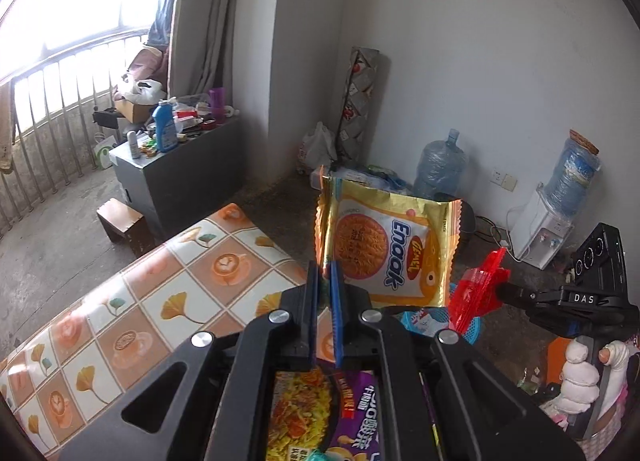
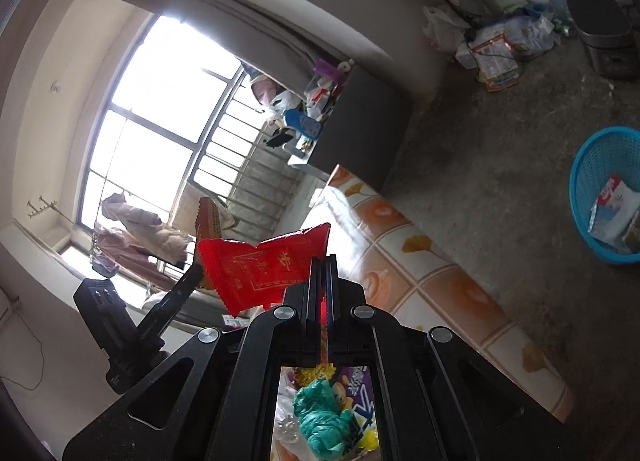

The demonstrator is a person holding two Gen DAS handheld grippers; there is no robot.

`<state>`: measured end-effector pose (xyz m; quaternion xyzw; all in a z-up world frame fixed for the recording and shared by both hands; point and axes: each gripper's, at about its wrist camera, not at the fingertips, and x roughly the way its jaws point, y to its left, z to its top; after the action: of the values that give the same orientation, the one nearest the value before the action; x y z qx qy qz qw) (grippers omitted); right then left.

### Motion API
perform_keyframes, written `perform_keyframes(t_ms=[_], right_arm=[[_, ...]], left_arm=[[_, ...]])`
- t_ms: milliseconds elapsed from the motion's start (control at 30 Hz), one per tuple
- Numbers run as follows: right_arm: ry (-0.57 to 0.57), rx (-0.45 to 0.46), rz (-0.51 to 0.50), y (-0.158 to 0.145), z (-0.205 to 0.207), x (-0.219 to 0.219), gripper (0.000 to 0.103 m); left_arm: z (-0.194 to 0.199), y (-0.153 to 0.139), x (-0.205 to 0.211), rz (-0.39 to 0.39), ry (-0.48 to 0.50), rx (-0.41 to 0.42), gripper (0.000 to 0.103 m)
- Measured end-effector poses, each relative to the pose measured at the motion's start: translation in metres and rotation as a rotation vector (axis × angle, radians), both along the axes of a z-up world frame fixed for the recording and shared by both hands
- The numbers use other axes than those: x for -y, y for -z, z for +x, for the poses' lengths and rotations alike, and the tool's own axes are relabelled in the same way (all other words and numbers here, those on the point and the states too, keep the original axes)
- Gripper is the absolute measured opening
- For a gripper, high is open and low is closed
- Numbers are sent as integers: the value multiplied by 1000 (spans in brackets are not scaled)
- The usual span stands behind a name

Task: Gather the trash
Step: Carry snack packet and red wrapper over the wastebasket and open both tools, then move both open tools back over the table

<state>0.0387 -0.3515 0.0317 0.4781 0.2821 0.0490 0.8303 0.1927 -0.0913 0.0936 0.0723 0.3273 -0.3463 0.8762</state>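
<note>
Left tool (image 1: 325,273) pinches gold wrapper (image 1: 390,245) past table edge (image 1: 256,229).

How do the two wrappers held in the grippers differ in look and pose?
The gold Enaak wrapper, pinched by the left gripper, is gold with a printed noodle disc and blue lettering; the red wrapper, in the right gripper, is plain red with faint gold print. The gold one looks larger and stands fairly flat; the red one is crumpled and sags sideways. Both are clamped at one edge, lifted off the table.
</note>
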Motion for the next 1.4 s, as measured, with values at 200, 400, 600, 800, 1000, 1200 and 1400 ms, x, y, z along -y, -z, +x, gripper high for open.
perform_keyframes(t_ms=[200,400,600,800,1000,1200,1400], right_arm=[[257,-139,-51,36,-43,66,1],[455,-311,-18,95,-69,122,1],[533,-454,-4,143,-57,165,1],[573,-568,21,204,-43,207,38],[584,-596,51,222,-60,197,38],[581,-533,-40,190,-70,170,42],[573,-398,-184,126,-76,128,50]], left_arm=[[0,32,108,68,193,-117,6],[-2,88,216,194,310,-258,6],[6,148,307,285,339,-417,9],[15,205,368,353,318,-473,49],[29,216,355,328,231,-563,52],[46,174,318,235,149,-496,57],[70,132,265,168,-21,-427,58]])
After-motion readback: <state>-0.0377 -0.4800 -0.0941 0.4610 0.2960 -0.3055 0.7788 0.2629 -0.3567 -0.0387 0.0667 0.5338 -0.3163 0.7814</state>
